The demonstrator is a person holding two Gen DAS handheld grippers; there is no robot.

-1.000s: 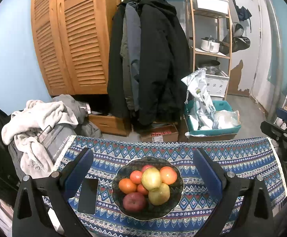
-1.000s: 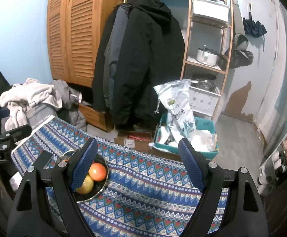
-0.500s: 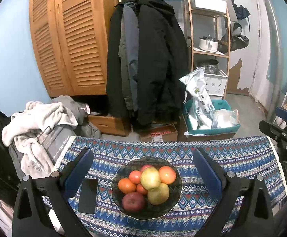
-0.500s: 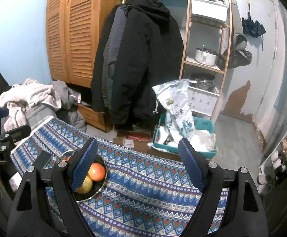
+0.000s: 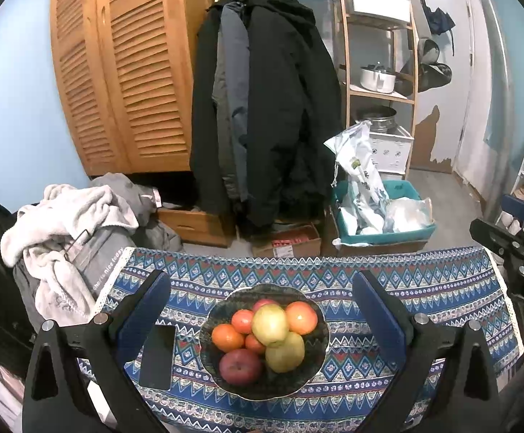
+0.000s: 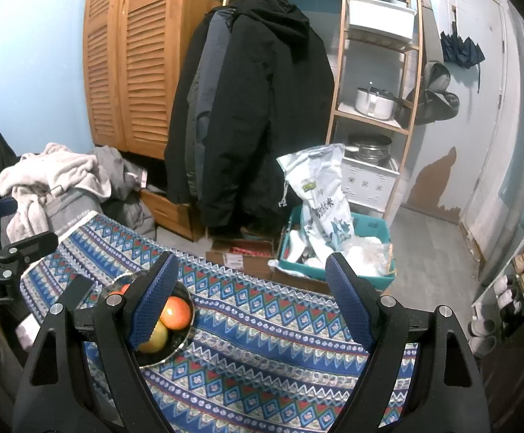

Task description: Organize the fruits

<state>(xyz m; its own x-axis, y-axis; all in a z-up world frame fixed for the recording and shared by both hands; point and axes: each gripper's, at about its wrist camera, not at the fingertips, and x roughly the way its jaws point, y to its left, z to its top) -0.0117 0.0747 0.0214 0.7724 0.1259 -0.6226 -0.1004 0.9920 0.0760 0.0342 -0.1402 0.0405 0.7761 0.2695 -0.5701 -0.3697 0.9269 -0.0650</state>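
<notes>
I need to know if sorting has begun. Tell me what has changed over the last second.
Nothing has visibly changed. The left claw and right claw still hang open and empty above the table, the fruit is still piled in the bowl, and the phone lies beside it as before.

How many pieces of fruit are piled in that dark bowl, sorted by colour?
Counted in the left wrist view, in the bowl:
Orange fruits: 4
Yellow-green apples: 2
Red apples: 2
Total: 8 visible; more could be hidden underneath.
</notes>
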